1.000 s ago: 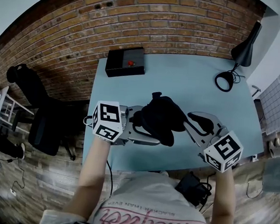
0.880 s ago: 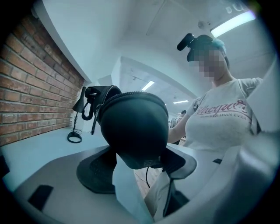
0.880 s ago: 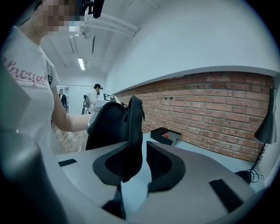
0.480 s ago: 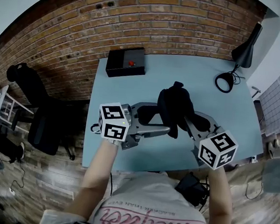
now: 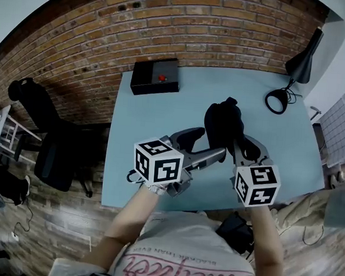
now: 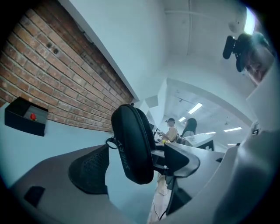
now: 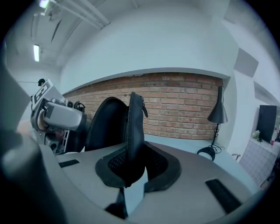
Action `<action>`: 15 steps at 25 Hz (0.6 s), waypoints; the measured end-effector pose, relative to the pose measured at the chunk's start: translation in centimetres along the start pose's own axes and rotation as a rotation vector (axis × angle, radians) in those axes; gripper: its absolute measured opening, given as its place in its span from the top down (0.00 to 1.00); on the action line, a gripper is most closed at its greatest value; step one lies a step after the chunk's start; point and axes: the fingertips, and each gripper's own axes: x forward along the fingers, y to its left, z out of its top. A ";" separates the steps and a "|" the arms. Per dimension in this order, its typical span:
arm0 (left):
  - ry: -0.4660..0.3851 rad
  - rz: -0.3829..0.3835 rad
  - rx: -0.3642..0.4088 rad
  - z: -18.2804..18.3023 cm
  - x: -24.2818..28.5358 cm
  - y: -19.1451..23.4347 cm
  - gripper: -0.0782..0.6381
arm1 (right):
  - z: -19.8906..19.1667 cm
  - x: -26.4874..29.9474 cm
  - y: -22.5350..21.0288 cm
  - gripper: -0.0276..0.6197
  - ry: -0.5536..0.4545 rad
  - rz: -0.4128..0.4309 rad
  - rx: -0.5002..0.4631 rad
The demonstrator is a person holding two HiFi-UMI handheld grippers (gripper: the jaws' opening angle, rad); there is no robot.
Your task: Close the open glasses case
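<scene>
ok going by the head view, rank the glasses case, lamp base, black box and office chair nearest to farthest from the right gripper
From the right gripper, whose jaws have just been closing:
1. glasses case, clamped between its jaws.
2. lamp base, far right of the table.
3. black box, table's far left corner.
4. office chair, on the floor, left.

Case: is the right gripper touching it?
Touching. The right gripper view shows the right gripper, whose jaws have just been closing, pinching the case by its zipper edge between both pads.
</scene>
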 end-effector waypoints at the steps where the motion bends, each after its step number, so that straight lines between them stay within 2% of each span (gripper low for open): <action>1: -0.003 0.042 0.011 0.0 0.4 0.1 0.35 | 0.1 0.1 0.6 0.87 -0.002 0.008 -0.018; 4: -0.012 0.177 0.065 0.2 1.0 1.1 0.35 | 0.5 0.1 2.2 0.87 -0.027 0.064 -0.028; 6: -0.029 0.209 0.083 0.5 0.8 1.5 0.36 | 0.9 0.0 2.6 0.87 -0.048 0.109 0.016; 7: -0.046 0.195 0.072 0.8 0.6 1.4 0.47 | 1.0 -0.1 2.5 0.87 -0.058 0.135 0.055; 9: -0.077 0.130 0.021 1.2 0.0 1.1 0.57 | 1.2 -0.5 2.1 0.87 -0.073 0.208 0.148; 12: -0.077 0.070 -0.061 1.4 -0.5 1.2 0.62 | 1.2 -0.8 2.2 0.87 -0.075 0.327 0.228; 15: -0.073 0.097 -0.112 1.2 -0.7 1.9 0.66 | 1.1 -0.7 2.5 0.87 -0.083 0.373 0.225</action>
